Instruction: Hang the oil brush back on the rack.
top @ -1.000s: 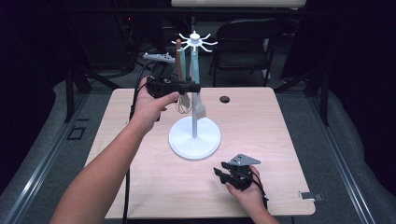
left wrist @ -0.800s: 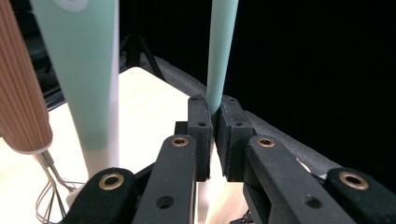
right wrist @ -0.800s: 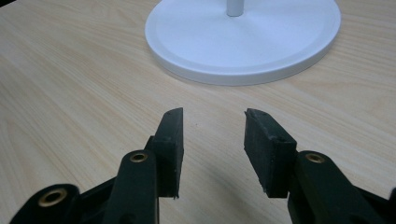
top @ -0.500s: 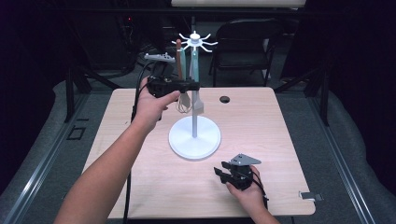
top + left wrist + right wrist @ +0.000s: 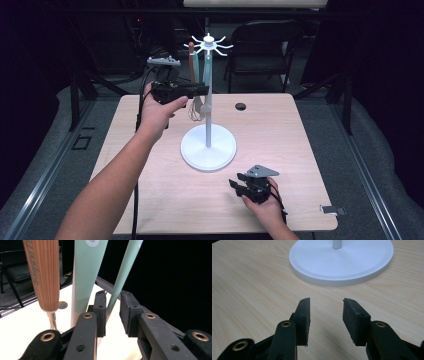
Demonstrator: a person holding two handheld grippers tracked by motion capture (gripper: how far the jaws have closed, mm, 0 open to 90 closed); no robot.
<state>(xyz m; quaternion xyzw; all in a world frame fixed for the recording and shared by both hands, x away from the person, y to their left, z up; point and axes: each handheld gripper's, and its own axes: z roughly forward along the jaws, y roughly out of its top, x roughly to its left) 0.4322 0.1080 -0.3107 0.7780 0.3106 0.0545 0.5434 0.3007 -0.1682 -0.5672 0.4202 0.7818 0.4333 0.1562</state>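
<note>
A white utensil stand (image 5: pixel 207 147) is at the middle of the table, with hooks at its top (image 5: pixel 208 45). A wooden-handled whisk (image 5: pixel 192 70) and mint green utensils (image 5: pixel 199 72) hang from it. My left gripper (image 5: pixel 202 90) is held level against the hanging handles. Its jaws have just been opening, and in the left gripper view (image 5: pixel 113 312) a thin mint handle (image 5: pixel 122 277) runs between them with a gap at the right pad. The wooden handle (image 5: pixel 45 275) and a wide mint handle (image 5: pixel 86 272) hang to its left. My right gripper (image 5: pixel 235 186) (image 5: pixel 325 315) rests open on the table, with nothing in it.
The stand's round base (image 5: pixel 342 260) lies just beyond my right gripper. A black round grommet (image 5: pixel 240 106) sits in the light wooden table (image 5: pixel 150 170) behind the stand. A small metal clip (image 5: pixel 332 210) lies at the front right corner. A dark chair (image 5: pixel 265 45) is behind the table.
The left gripper's jaws have parted at the hanging handles and the left hand has shifted slightly. The right gripper has kept still.
</note>
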